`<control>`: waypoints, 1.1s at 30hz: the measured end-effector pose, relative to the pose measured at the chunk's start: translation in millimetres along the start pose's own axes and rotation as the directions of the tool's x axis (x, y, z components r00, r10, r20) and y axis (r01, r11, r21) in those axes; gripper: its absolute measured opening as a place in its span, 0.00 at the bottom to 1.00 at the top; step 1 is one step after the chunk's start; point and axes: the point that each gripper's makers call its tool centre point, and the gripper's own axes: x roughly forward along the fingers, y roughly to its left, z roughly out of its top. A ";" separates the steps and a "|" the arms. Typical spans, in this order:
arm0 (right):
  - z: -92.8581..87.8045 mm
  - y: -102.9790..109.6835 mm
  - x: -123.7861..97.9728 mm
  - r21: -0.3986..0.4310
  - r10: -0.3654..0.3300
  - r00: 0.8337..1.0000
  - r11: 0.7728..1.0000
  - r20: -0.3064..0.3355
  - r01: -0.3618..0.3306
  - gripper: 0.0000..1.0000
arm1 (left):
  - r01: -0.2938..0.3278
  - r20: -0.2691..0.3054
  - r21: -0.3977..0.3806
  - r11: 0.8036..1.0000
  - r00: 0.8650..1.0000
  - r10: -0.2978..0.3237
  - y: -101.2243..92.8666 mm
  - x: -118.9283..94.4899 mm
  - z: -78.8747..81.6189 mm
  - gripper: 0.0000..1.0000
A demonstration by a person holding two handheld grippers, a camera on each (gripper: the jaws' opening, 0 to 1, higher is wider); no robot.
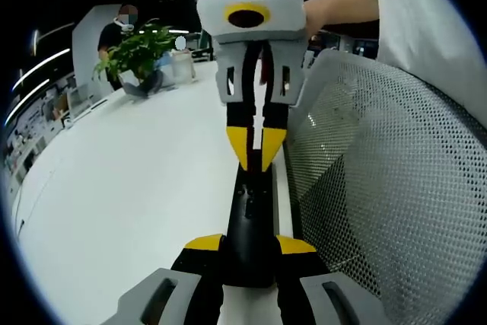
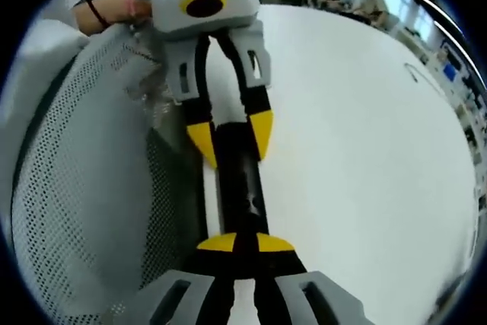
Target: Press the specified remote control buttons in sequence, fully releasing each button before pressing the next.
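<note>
The remote control (image 1: 251, 226) lies on the table (image 1: 137, 188) at its edge, just beside the mesh chair back (image 1: 380, 188). The left gripper (image 1: 249, 245) grips one end of it; the right gripper (image 1: 256, 150) meets it at the opposite end. A potted plant (image 1: 137, 55) stands well beyond it on the table.

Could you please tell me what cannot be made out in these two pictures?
Remote control buttons: both views, dark and blurred; which one the right gripper touches is hidden by its tips.
Remote's held end: left gripper view, hidden between the jaws of the left gripper.
Mesh chair back: cut off by both views' edges.
</note>
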 end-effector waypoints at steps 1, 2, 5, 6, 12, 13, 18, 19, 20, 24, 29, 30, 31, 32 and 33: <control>0.0 -0.2 -0.3 -0.001 -0.006 1.000 1.000 0.017 0.006 0.04 | 0.000 0.001 -0.001 1.000 1.000 0.000 0.0 0.0 0.0 0.24; 1.1 -0.6 -1.0 -0.011 -0.020 0.998 1.000 0.051 0.021 0.04 | -0.001 0.002 -0.002 1.000 1.000 0.001 0.1 0.1 -0.1 0.24; 1.1 0.3 -1.9 -0.025 -0.064 0.992 0.997 0.107 0.067 0.04 | -0.001 0.003 -0.003 1.000 1.000 0.001 0.3 0.0 -0.1 0.24; 1.0 0.8 -2.4 -0.037 -0.077 0.989 0.996 0.123 0.083 0.05 | -0.001 0.003 -0.003 1.000 1.000 0.001 0.4 0.0 -0.2 0.24; 2.7 -2.0 -1.8 -0.012 -0.030 0.990 0.999 0.136 0.032 0.09 | 0.002 0.002 -0.001 1.000 1.000 -0.002 0.2 0.2 -0.3 0.24; 3.5 -3.5 -1.3 -0.070 -0.027 0.991 0.997 0.127 0.036 0.09 | 0.002 0.001 0.000 1.000 1.000 -0.002 0.2 0.2 -0.3 0.24; 6.3 -0.4 0.1 -0.127 -0.015 0.996 0.992 0.089 0.026 0.07 | 0.002 0.001 0.000 1.000 1.000 -0.002 0.4 0.3 -0.3 0.24; 6.3 -0.1 0.3 -0.155 -0.011 0.997 0.988 0.078 0.023 0.07 | 0.002 0.000 0.000 1.000 1.000 -0.002 0.4 0.2 -0.3 0.24; 6.5 0.4 0.5 -0.177 -0.007 0.998 0.984 0.066 0.018 0.07 | 0.002 0.000 0.001 1.000 1.000 -0.002 0.3 0.2 -0.2 0.24; 9.3 2.2 3.5 -0.218 0.015 1.000 0.976 0.022 -0.010 0.06 | 0.003 0.000 0.002 1.000 1.000 -0.003 0.0 0.5 0.0 0.25; 9.8 -0.4 6.3 -0.136 0.051 0.995 0.989 -0.088 -0.063 0.06 | 0.004 0.000 0.001 1.000 1.000 -0.004 0.1 1.2 0.7 0.25; 11.1 -1.2 7.2 -0.136 0.052 0.993 0.989 -0.103 -0.066 0.06 | 0.004 -0.002 0.003 1.000 1.000 -0.004 0.1 1.1 0.7 0.25; 11.5 -1.2 7.5 -0.138 0.051 0.993 0.988 -0.106 -0.066 0.06 | 0.004 0.001 0.001 1.000 1.000 -0.004 0.1 1.1 0.9 0.25; 10.4 -1.1 6.9 -0.135 0.050 0.993 0.989 -0.103 -0.064 0.06 | 0.004 0.002 0.001 1.000 1.000 -0.004 0.3 1.1 0.8 0.25; 9.0 -0.8 6.2 -0.135 0.047 0.994 0.989 -0.095 -0.059 0.06 | 0.004 0.003 0.000 1.000 1.000 -0.004 0.4 1.0 0.9 0.25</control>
